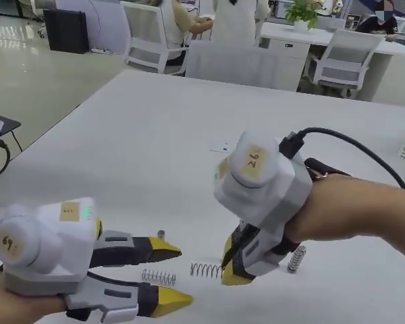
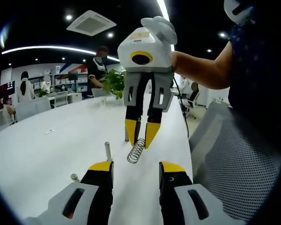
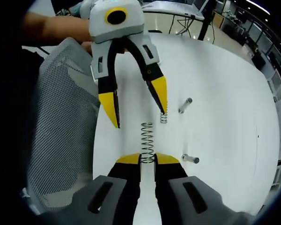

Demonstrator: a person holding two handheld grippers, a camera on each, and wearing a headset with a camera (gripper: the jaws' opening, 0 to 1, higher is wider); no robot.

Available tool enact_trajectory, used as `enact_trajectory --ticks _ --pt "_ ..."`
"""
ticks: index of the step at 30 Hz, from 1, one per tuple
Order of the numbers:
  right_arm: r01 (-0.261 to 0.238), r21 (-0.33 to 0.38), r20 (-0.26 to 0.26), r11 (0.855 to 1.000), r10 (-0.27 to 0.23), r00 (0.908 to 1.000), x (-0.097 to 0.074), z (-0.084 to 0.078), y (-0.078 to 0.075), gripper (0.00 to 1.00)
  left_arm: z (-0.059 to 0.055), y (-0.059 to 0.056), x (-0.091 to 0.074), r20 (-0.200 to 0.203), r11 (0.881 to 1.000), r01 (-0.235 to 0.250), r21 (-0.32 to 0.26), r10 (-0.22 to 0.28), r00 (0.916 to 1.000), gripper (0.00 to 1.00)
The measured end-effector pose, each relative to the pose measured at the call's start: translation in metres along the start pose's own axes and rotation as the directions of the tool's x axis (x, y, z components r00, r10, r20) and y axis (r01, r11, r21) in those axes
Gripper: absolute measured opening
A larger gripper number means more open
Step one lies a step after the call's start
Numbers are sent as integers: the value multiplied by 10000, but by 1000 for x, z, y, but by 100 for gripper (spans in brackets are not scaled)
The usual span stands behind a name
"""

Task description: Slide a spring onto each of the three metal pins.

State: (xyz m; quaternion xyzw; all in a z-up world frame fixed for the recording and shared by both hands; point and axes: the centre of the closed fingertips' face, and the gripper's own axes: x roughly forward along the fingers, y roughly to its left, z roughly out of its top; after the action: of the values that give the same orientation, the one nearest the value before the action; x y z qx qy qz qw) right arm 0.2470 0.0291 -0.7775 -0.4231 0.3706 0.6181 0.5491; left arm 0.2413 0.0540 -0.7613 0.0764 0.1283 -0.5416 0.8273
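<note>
Spring [image 3: 147, 136] endwise in right claw [image 3: 147, 158], long axis toward left claw [image 3: 141, 118].

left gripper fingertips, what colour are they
Yellow fingertips on the left gripper; best in the right gripper view.

White table [image 1: 142, 135] spans an open office. Beyond the table: chairs [image 1: 343, 59], desk [image 1: 283, 32], plant [image 1: 302, 11]. Above the table: ceiling lights [image 2: 47, 48].

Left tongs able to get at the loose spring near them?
Likely yes: the left tongs are open, and the loose spring lies uncovered on the table right by their tips.
</note>
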Motion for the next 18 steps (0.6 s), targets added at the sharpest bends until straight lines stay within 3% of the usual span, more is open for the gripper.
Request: enact_trajectory --ticks 18 --pt "-116 -877 -9 9961 116 9999 -6 11 11 8 8 -12 3 241 9982 531 296 -538 9983 14"
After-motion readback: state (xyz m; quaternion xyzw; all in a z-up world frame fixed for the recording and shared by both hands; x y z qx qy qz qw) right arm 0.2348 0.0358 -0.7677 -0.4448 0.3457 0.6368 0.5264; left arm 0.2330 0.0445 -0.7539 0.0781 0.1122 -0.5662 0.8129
